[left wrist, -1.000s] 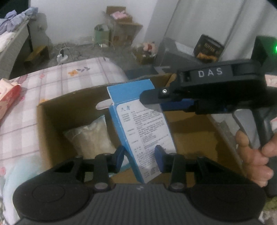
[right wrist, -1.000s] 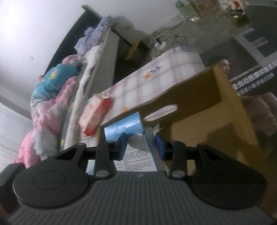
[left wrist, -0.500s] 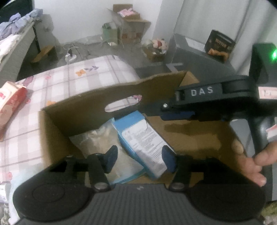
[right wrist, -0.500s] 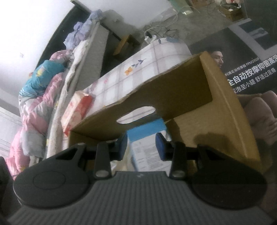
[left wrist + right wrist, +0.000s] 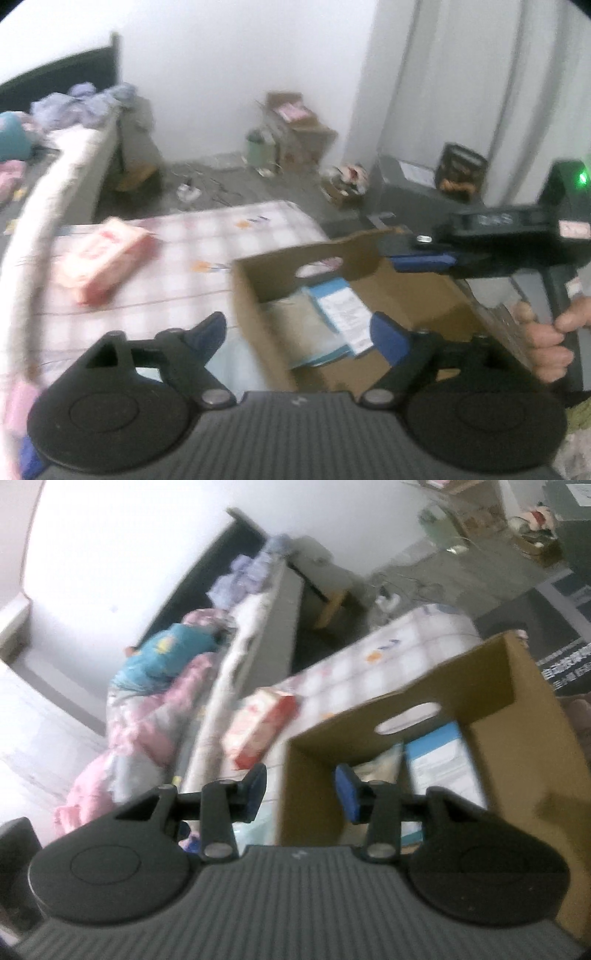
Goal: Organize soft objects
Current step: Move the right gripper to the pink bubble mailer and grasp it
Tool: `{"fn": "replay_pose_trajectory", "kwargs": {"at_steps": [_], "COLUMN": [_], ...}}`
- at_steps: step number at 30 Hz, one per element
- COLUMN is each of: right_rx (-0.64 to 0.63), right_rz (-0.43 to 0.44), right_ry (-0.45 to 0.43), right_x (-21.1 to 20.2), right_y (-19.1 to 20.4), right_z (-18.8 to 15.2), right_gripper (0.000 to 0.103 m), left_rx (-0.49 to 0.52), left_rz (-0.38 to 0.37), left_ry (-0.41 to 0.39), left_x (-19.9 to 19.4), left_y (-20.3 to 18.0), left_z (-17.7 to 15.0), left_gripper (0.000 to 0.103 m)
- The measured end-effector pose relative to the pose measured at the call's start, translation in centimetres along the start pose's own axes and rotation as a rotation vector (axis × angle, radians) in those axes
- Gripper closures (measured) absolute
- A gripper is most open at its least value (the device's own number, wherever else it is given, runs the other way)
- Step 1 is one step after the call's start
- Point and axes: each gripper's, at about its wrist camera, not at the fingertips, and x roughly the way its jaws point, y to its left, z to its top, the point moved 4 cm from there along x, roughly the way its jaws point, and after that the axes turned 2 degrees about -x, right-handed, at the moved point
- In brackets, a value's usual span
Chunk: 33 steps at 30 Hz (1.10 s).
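You are between items: the blue packet (image 5: 338,314) lies flat inside the cardboard box (image 5: 255,317), in the lower middle of the left wrist view, leaning over a pale soft bag (image 5: 299,325) beside it, so that drop looks done. Your left gripper (image 5: 297,332) has just been opening and its jaws stand spread wide with nothing between them, only the box edge and the packet seen beyond. Your right gripper (image 5: 301,788) has also just eased apart a little; it is moderately open and empty, hanging over the near corner of the box with the packet low right of centre in its view. By my judgement the next candidate is the pink-and-red pack (image 5: 101,258) lying on the checked sheet (image 5: 192,240) at the left of the left wrist view, well apart from the box (both views are blurred, so its exact shape is unclear). Reaching it calls for swinging one gripper left, lowering over the pack's narrow side, and closing gently since it should squash.
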Motion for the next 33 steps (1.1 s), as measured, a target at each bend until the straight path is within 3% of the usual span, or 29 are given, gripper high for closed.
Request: {"fn": "replay_pose_trajectory", "kwargs": {"at_steps": [6,11,26,33], "right_rx": [-0.057,-0.091,-0.155,-0.165], "right_rz": [0.082,0.129,0.192,0.178], "right_ry": [-0.008,0.05,0.252,0.33], "right_x": [-1.8,-0.3,8.0,11.9], "right_y": [5.0,8.9,17.6,19.7], "right_z": [-3.2,-6.2,-13.7,-15.5], "right_gripper": [0.053,0.049,0.044,0.043], "left_rx": [-0.085,-0.154,-0.301,-0.306], "left_rz": [0.122,0.198,0.217,0.21], "left_ry": [-0.075,-0.106,-0.13,-0.124], "left_x": [-6.7,-9.9,-14.2,-14.4], "left_y": [6.7,11.6,20.0,21.3], "left_z": [-2.8,-6.2,-15.9,-17.7], "left_gripper": [0.008,0.005,0.005,0.005]}}
